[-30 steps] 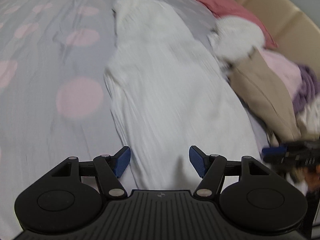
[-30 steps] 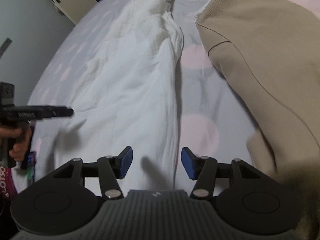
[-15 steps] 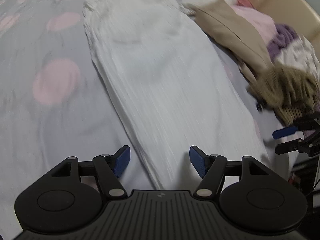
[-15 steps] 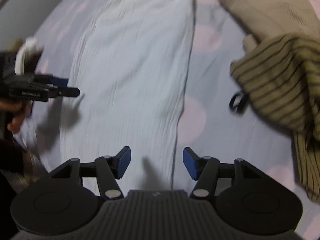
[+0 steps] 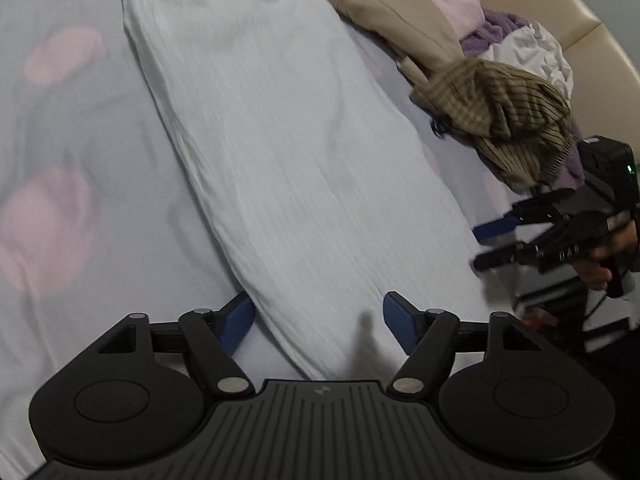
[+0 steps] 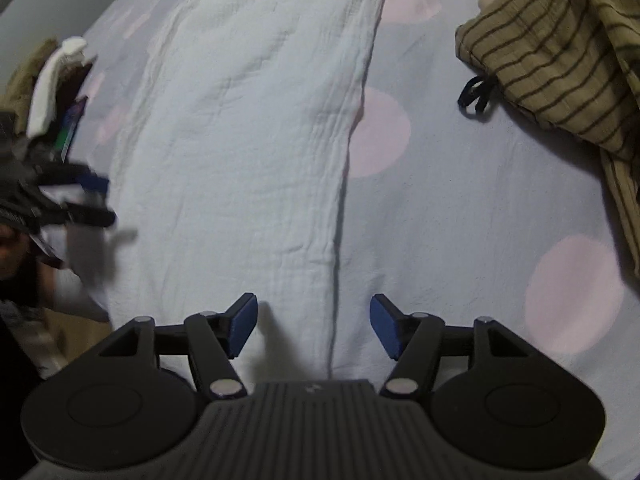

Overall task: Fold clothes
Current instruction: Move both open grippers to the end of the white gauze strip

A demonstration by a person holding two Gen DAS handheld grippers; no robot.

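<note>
White garment [image 5: 288,152] lies long and flat down the middle of the bed [image 5: 80,128], crinkled fabric, its narrow near end reaching the bed's near edge. Left claw [image 5: 319,322] wide open, holding nothing, straddling the garment's near left edge just above the sheet. Right claw [image 6: 313,325] also wide open and empty, over the garment's near right edge (the fold line runs up between its fingers). In the left view the right claw shows side-on at the right, blue fingertips [image 5: 496,226] apart, a hand [image 5: 600,264] gripping its handle, beside the garment's right edge. In the right view the left claw is a blur at the left border.

Left of the garment: bare sheet with pink dots, plenty of room. Right of it: a strip of bare sheet, then a striped olive garment [image 6: 560,60] with a black drawstring loop [image 6: 476,94], apart from the white one. Behind that toward the far right corner, a pile: beige garment [image 5: 384,12], pink, purple, white pieces against a tan headboard [image 5: 560,12].
</note>
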